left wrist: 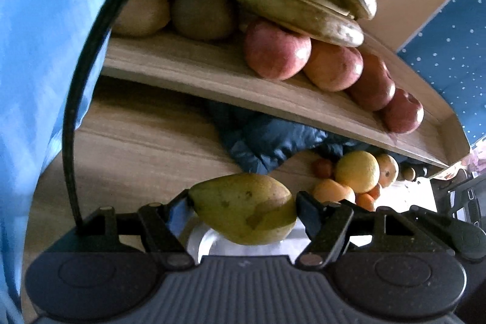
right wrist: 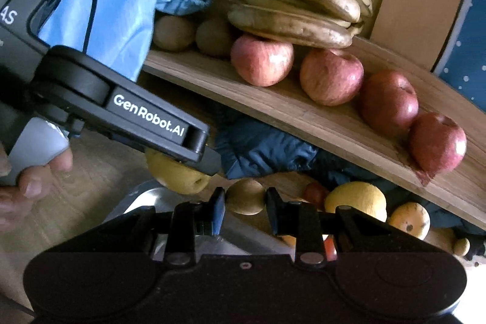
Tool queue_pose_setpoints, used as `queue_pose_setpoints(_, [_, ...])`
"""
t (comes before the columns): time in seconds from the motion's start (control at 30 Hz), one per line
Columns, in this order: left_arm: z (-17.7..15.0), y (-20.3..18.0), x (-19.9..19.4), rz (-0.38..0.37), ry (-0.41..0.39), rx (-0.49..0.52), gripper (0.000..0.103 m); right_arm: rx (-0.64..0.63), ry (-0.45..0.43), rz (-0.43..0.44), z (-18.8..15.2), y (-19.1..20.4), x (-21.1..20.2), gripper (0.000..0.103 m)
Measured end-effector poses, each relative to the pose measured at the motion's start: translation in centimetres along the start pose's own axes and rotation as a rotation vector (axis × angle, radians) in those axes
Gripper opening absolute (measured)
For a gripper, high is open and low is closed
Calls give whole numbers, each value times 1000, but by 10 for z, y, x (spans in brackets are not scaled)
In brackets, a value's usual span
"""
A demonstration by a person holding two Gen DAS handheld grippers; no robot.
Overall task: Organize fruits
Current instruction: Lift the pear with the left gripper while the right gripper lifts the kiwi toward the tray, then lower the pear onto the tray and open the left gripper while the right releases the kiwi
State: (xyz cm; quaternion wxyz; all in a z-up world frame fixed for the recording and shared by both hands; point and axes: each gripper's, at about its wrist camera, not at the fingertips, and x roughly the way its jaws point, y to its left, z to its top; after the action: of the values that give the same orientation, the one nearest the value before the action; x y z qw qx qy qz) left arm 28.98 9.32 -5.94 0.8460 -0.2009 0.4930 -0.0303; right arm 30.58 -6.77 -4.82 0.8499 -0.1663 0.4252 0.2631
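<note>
My left gripper [left wrist: 241, 202] is shut on a yellow-green pear [left wrist: 243, 207], held across its width above a metal tray [left wrist: 206, 239]. My right gripper [right wrist: 245, 199] is shut on a small brown kiwi [right wrist: 245, 196]. In the right wrist view the left gripper [right wrist: 209, 163] reaches in from the left with the pear [right wrist: 176, 172] under its fingers. A wooden shelf [right wrist: 303, 117] ahead carries a row of red apples [right wrist: 331, 76], two kiwis [right wrist: 174, 32] and a bunch of bananas [right wrist: 303, 2]. Below the shelf lies a pile of citrus fruit [left wrist: 357, 170].
A dark blue padded cloth [left wrist: 273, 138] lies under the shelf on the wooden table [left wrist: 136, 148]. A light blue sleeve [left wrist: 39, 50] and a black cable [left wrist: 73, 117] fill the left side. A person's fingers [right wrist: 33, 181] hold the left gripper's handle. A blue dotted wall [left wrist: 455, 50] stands at right.
</note>
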Motion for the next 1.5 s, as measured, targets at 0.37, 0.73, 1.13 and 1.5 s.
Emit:
queue_pose_setpoints(0.37, [-46, -9, -27, 37, -3, -19, 77, -8, 8, 65, -22, 22, -45, 31])
queue_pose_setpoints(0.73, [-92, -16, -40, 68, 24, -56, 77, -26, 67, 148, -68, 31, -70, 31])
queue_pose_setpoints(1.13, [-121, -24, -48, 95, 46, -69, 77, -28, 109, 213, -96, 42, -79, 31])
queue_pose_setpoints(1.5, [-138, -29, -48, 130, 76, -74, 77, -18, 128, 229, -108, 45, -82, 31])
